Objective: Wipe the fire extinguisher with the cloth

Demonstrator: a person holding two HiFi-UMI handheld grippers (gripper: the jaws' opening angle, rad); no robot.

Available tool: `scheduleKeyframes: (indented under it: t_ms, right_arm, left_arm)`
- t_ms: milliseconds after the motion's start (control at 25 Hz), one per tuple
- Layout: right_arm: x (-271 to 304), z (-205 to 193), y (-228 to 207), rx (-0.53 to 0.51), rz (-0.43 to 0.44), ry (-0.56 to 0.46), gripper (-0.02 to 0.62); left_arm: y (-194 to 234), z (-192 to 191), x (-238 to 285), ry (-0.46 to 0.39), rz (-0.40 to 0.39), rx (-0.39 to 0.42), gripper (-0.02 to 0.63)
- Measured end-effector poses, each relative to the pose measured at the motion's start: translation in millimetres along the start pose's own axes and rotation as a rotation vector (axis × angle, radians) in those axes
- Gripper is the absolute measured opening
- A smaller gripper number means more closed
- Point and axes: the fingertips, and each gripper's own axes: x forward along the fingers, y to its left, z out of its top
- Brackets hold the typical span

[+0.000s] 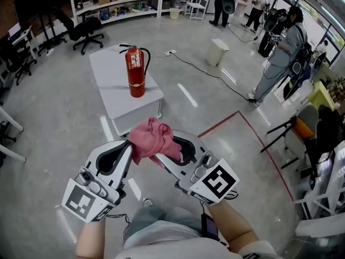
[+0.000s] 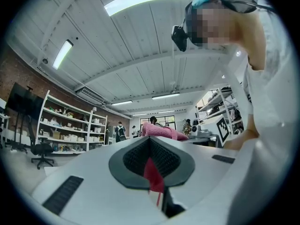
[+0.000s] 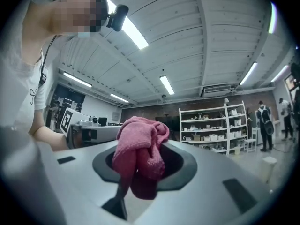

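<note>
Left gripper (image 1: 128, 144) shut, pinching cloth (image 1: 153, 138) edge | right gripper (image 1: 163, 159) clamped on its bulk | cloth soft, limp | extinguisher (image 1: 135, 72) rigid, likely heavy

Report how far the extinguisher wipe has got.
Done: the cloth is picked up, pinched by the left hand-held gripper and right hand-held gripper. In hand: it is held short of the fire extinguisher. Left: all wiping; the extinguisher stands upright on the table.

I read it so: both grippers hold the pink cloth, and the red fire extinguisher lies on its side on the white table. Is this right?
Not quite. The head view shows the fire extinguisher standing upright on the white table. The left gripper and right gripper do hold the pink cloth.
</note>
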Motion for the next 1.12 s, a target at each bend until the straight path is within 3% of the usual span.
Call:
scheduleKeyframes:
  t_ms: [120,400,1120]
  right_arm:
    - [26,-7,-10,-0.047,-0.032,0.013,0.143]
    - [82,-39,-57,-0.042,-0.068,0.062,0.141]
    - [228,-75,-261,-0.132,-0.080,0.125,0.140]
  left_arm:
    - [28,-8,4,0.019,-0.020,0.017,0.009]
    - [98,-28,29,0.008,-0.018,-0.005,0.009]
    - [267,-45,174,0.000,0.031,0.054,0.009]
